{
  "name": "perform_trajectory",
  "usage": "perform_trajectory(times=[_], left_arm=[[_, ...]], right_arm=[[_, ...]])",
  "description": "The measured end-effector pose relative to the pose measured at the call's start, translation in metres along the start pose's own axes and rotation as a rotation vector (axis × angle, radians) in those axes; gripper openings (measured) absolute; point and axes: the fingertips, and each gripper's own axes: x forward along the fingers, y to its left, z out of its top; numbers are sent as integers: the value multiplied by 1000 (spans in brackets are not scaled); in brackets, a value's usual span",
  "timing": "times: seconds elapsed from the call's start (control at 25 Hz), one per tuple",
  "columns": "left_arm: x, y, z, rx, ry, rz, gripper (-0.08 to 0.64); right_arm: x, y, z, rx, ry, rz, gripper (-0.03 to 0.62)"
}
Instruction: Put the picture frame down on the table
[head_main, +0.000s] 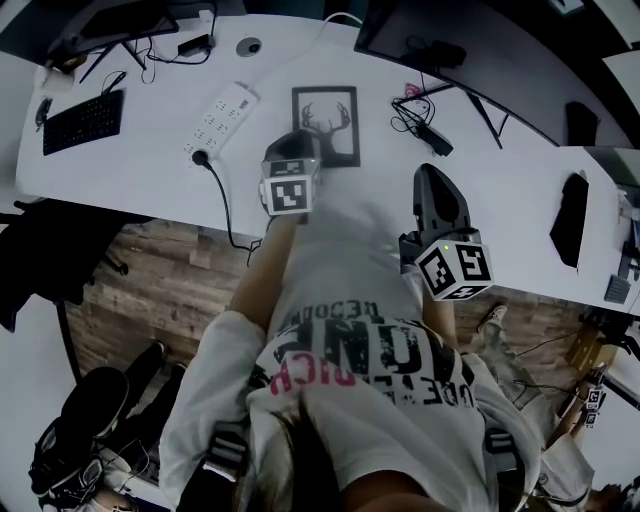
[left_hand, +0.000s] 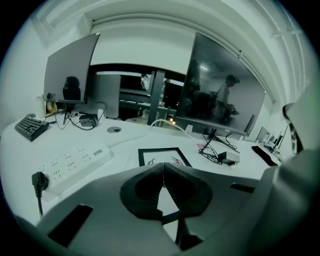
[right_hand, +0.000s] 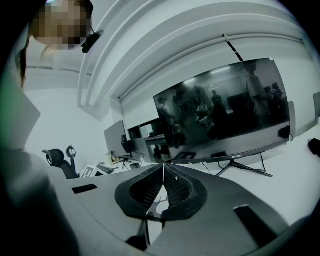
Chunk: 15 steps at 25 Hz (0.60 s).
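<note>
The picture frame (head_main: 325, 123) is black with a white deer-antler print and lies flat on the white table (head_main: 130, 165), just past the middle. In the left gripper view the picture frame (left_hand: 162, 156) shows right beyond the closed jaws. My left gripper (head_main: 299, 140) hangs over the frame's near left corner, apart from it, shut with nothing between its fingers. My right gripper (head_main: 430, 178) is to the right of the frame, near the table's front edge, also shut and holding nothing. Part of the antler print (right_hand: 158, 199) peeks through the gap under its jaws.
A white power strip (head_main: 222, 118) with its black cord lies left of the frame, a keyboard (head_main: 83, 120) farther left. Tangled cables and an adapter (head_main: 425, 125) sit right of the frame. A large monitor (head_main: 470, 50) stands behind, and a black object (head_main: 572, 218) lies at the far right.
</note>
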Motion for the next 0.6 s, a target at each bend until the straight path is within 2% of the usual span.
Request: perform_trajectory(times=[0.2,0.36,0.6], left_arm=[[-11,-7,25,-18,-91,-38,3],[-32,-10,64,-10,-211,-61,2],[-88,-28,136,80,-431,-112,2]], right_arm=[[-6,1,2,-4,-12,-8,2],[-10,1,6,-14,-25,-19,2],[-17,-1,21,-51,-61,-42,2]])
